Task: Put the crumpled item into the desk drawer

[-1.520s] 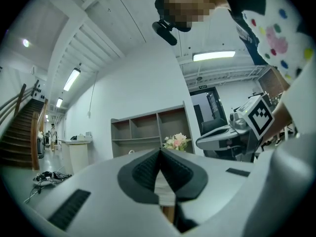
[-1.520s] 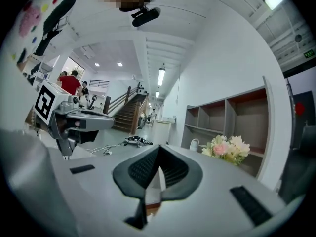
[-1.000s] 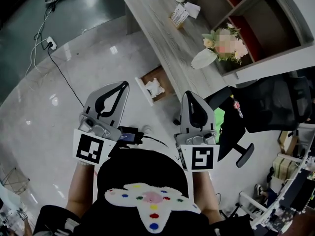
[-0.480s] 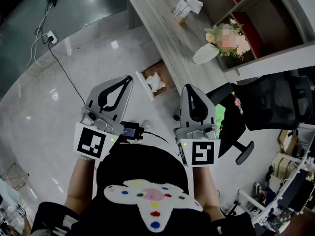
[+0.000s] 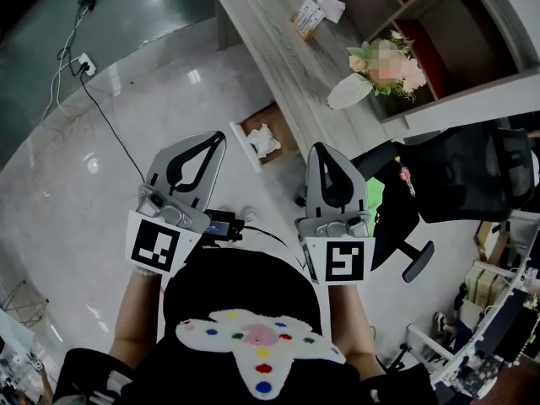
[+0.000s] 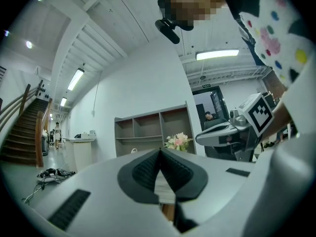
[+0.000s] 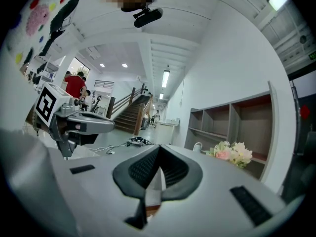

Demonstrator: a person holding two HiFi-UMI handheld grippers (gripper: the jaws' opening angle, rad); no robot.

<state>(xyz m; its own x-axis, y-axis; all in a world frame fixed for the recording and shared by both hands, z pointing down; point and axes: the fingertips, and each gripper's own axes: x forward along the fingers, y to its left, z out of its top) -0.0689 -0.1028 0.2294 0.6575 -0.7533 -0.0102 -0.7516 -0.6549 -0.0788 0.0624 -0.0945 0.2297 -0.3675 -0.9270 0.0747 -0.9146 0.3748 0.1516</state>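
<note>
A white crumpled item (image 5: 264, 140) lies inside the open brown drawer (image 5: 282, 152), which stands pulled out from under the grey wooden desk (image 5: 278, 49). My left gripper (image 5: 217, 137) hangs level just left of the drawer's white front, jaws shut with nothing between them. My right gripper (image 5: 318, 148) is level to the right of the drawer, near the desk's edge, also shut and empty. In the left gripper view the pads (image 6: 148, 169) meet at the tip of the left gripper (image 6: 159, 149). In the right gripper view the right gripper (image 7: 159, 147) is closed the same way.
A white vase of flowers (image 5: 371, 70) and a small box (image 5: 310, 17) stand on the desk. A black office chair (image 5: 456, 184) is at the right. Cables and a power strip (image 5: 84, 72) lie on the shiny floor at the left. Open shelves (image 7: 232, 125) line the wall.
Both grippers keep nearly the same place and stay shut. The desk and drawer sit slightly higher in the head view than a second ago.
</note>
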